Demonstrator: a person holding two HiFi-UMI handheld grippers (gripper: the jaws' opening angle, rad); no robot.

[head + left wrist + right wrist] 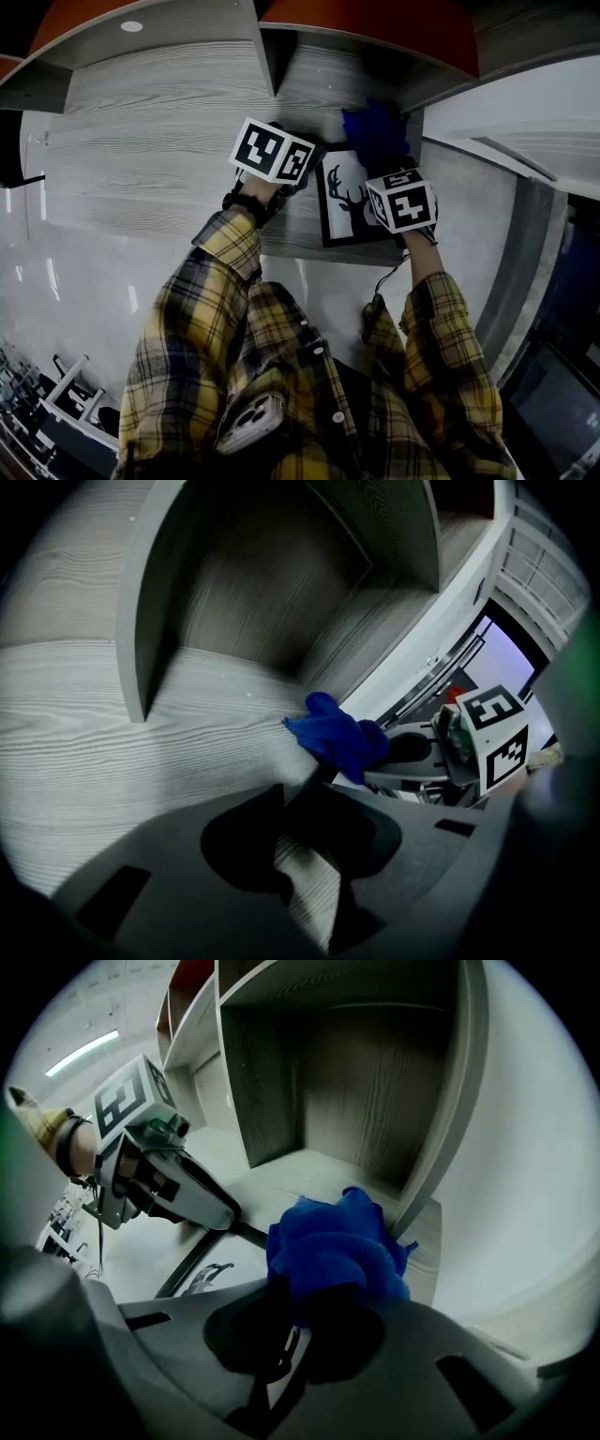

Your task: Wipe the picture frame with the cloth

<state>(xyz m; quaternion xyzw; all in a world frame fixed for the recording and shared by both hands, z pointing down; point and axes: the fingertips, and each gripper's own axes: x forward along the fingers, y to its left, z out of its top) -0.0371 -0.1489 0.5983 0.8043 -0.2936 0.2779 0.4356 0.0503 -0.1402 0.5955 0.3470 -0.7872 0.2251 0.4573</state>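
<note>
Holds the blue cloth (333, 1241) clamped between the jaws of the right gripper (298, 1312), bunched into a thick wad ahead of the tips, probably to put soft fabric and not hard plastic on the surface; rests this wad at the far corner of the picture frame (337, 220), close beside the upright divider (441, 1147) of the shelving; keeps the frame flat, deer print (351, 197) face up, on the grey wooden shelf (159, 169), near the front edge; sets the left gripper (298, 803) at the frame's left side, jaws nearly together and, as far as can be judged, pinched on the black border, most likely to stop the frame from sliding under the strokes; seems to be in the wiping step itself; calls next for light strokes toward the near edge, to avoid pushing the frame off the shelf.
</note>
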